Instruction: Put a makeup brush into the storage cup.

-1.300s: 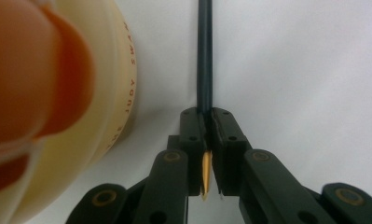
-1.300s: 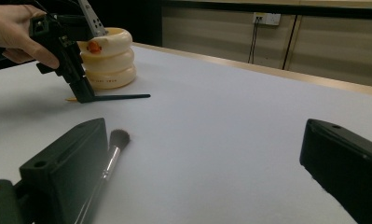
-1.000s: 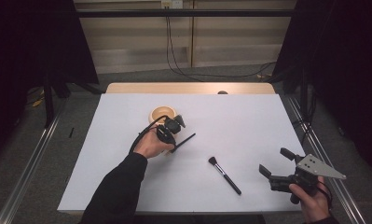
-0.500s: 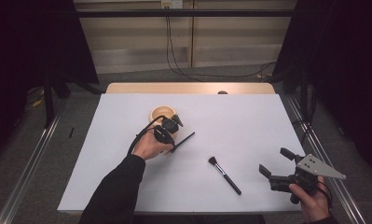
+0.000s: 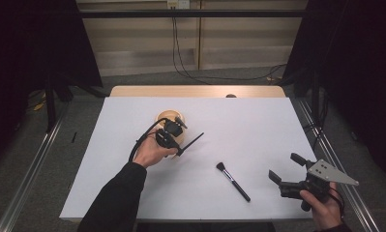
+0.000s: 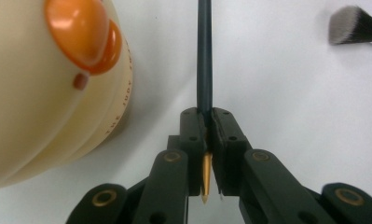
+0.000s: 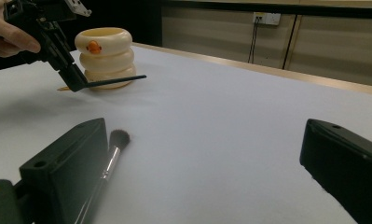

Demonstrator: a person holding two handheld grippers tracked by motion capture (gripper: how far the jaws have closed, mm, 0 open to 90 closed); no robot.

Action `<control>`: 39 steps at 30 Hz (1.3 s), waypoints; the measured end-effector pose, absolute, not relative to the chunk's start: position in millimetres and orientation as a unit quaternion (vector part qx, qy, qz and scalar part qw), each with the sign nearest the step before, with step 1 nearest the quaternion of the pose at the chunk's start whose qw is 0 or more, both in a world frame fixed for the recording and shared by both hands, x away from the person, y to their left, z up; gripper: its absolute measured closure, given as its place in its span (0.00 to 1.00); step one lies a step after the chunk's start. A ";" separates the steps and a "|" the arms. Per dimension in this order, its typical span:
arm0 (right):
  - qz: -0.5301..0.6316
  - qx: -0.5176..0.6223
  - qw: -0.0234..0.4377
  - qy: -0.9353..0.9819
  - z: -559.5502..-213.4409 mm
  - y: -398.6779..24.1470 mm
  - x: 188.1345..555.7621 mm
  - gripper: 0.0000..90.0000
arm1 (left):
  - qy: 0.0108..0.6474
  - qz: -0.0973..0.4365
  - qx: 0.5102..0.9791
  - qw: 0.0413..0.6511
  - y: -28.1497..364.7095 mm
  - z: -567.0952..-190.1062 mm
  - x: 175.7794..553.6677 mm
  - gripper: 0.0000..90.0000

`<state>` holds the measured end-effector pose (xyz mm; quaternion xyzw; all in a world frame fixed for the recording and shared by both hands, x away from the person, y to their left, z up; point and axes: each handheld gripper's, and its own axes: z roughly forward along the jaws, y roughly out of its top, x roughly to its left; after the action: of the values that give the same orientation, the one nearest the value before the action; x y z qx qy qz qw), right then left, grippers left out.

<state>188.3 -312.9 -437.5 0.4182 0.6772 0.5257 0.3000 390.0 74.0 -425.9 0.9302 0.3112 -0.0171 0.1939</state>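
My left gripper point(image 5: 179, 147) is shut on a thin dark stick point(image 6: 204, 60) with a gold pointed end. It holds the stick just above the table, right beside a cream ringed holder point(image 5: 167, 117) that bears an orange duck beak point(image 6: 81, 32). In the left gripper view the jaws point(image 6: 206, 116) pinch the stick near its gold end. The stick point(image 5: 194, 139) points out to the right. A makeup brush point(image 5: 233, 181) with a black handle lies on the white table. My right gripper point(image 5: 288, 169) stands open near the front right corner, nothing between its jaws point(image 7: 202, 163).
The white table point(image 5: 258, 130) has a wooden strip along its far edge. The makeup brush point(image 7: 113, 149) lies close to the right gripper's left jaw. Beyond it stand the holder point(image 7: 106, 56) and the left gripper point(image 7: 74, 79). Metal rails run along both sides of the table.
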 end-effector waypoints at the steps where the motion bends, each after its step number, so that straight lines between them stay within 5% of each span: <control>1: 0.526 0.418 0.300 0.677 -437.5 -312.8 188.4 0.01 | 0.312 -0.016 0.929 0.197 74.7 -424.9 389.5 0.93; 19: 0.526 0.421 0.299 0.676 -437.5 -312.6 188.4 0.01 | 0.282 0.007 0.904 0.322 95.6 -405.0 373.9 0.93; 39: 0.528 0.420 0.299 0.675 -437.4 -312.7 188.2 0.01 | 0.291 0.048 0.806 0.513 120.7 -378.2 351.8 0.93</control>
<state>188.2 -312.7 -437.4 0.4202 0.6748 0.5282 0.2985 351.8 120.7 -378.2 0.8064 0.2908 0.0479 0.5127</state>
